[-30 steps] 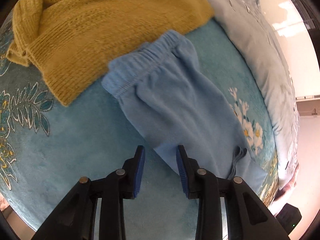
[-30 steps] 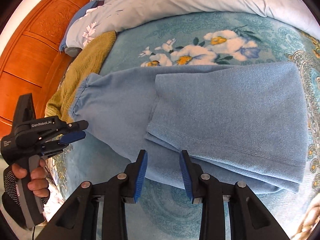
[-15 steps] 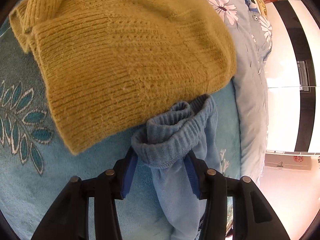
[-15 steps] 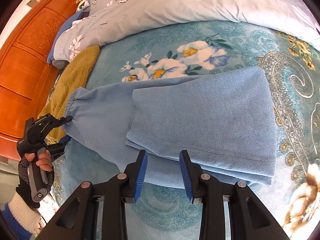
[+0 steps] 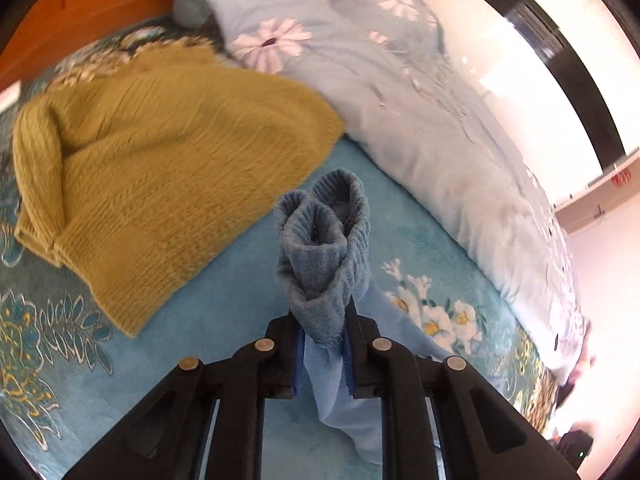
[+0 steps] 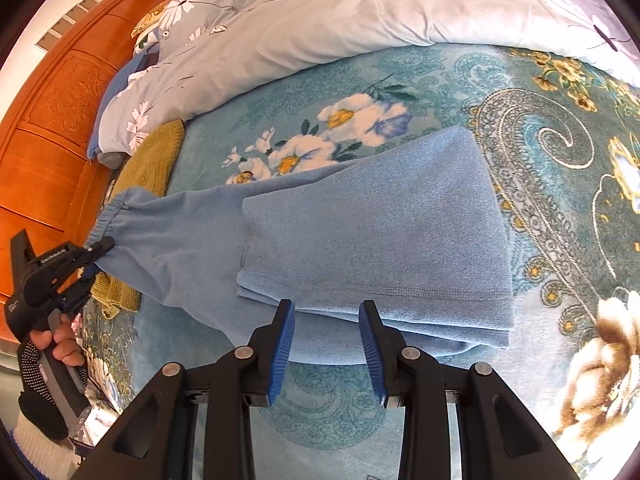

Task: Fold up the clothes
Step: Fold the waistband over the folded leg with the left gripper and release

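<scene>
Light blue trousers (image 6: 360, 232) lie across the teal bed blanket (image 6: 540, 160), their legs folded back over the upper part. My left gripper (image 5: 322, 320) has its jaws closing on the bunched elastic waistband (image 5: 320, 240), which is lifted off the blanket with cloth hanging below. The right wrist view shows that same left gripper (image 6: 96, 254) pinching the waistband at the far left, held by a hand (image 6: 60, 344). My right gripper (image 6: 326, 320) is open just above the near edge of the folded legs, with nothing between its pads.
A mustard knitted sweater (image 5: 160, 152) lies folded beside the waistband, towards the headboard (image 6: 52, 120). A pale blue flowered quilt (image 5: 400, 100) is piled along the far side of the bed. The blanket's patterned border (image 6: 600, 360) runs at the right.
My left gripper went forward to the waistband, took it between its jaws, closed on it and lifted it. The right gripper drifted a little along the trousers' near edge, still open.
</scene>
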The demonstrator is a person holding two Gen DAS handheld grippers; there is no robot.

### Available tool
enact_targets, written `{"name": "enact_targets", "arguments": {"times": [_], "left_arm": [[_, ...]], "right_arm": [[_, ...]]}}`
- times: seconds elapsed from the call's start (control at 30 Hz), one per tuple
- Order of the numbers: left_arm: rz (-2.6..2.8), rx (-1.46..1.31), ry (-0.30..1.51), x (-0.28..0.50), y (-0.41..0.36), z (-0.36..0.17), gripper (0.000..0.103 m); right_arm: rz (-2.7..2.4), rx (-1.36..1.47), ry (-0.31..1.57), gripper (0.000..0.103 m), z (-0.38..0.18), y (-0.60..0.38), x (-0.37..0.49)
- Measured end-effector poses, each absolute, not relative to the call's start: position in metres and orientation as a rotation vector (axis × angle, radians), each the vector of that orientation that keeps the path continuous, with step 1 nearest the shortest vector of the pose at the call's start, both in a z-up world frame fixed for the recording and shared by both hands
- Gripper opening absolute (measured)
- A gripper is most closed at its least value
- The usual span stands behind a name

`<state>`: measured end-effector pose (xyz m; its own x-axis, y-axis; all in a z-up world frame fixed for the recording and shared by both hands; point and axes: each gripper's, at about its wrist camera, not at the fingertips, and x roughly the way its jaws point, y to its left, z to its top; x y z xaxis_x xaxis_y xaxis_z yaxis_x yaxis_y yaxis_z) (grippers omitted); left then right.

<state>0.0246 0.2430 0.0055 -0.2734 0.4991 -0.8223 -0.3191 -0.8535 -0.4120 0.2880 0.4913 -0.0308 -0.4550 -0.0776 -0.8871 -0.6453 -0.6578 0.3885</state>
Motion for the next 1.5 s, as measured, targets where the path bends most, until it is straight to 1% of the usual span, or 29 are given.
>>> {"name": "enact_targets", "arguments": {"times": [0.17,0.33,0.43,0.5,0.67,0.73,0.9,0.97,1.0,1.03,1.23,1.37,1.5], "left_arm": [[2.058,-1.295,0.025,0.071,0.310,0.051,0.016],[1.911,-1.206,0.164,0.127,0.384,0.067,0.015],[1.804,-1.205,0.203,0.156,0.419,0.059,0.015],[1.754,-1.191,0.272,0.180,0.442,0.048,0.015],[1.652,-1.153,0.502,0.224,0.481,0.004,0.015],[1.612,-1.166,0.549,0.235,0.487,-0.012,0.015],[1.562,-1.228,0.607,0.250,0.490,-0.039,0.017],[1.540,-1.250,0.616,0.250,0.488,-0.044,0.023],[1.531,-1.257,0.621,0.250,0.487,-0.044,0.030],[1.520,-1.264,0.626,0.250,0.485,-0.043,0.034],[1.496,-1.330,0.652,0.248,0.446,-0.026,0.035],[1.614,-1.402,0.655,0.224,0.404,-0.019,0.036],[1.756,-1.551,0.575,0.182,0.368,-0.030,0.036]], "right_arm": [[2.140,-1.312,1.072,0.035,-0.025,0.507,0.312],[2.089,-1.253,1.104,0.035,-0.025,0.527,0.343],[2.051,-1.223,1.117,0.035,-0.027,0.538,0.364],[2.023,-1.204,1.124,0.035,-0.029,0.546,0.378],[1.959,-1.174,1.141,0.035,-0.037,0.562,0.409],[1.944,-1.174,1.138,0.035,-0.040,0.566,0.418],[1.906,-1.160,1.151,0.035,-0.048,0.576,0.433],[1.898,-1.148,1.166,0.036,-0.048,0.578,0.434],[1.906,-1.138,1.171,0.035,-0.046,0.579,0.432],[1.915,-1.128,1.175,0.035,-0.044,0.580,0.429],[2.031,-1.069,1.211,0.036,-0.025,0.583,0.399],[2.150,-1.101,1.213,0.036,-0.016,0.573,0.363],[2.172,-1.213,1.214,0.036,-0.030,0.561,0.333]]}}
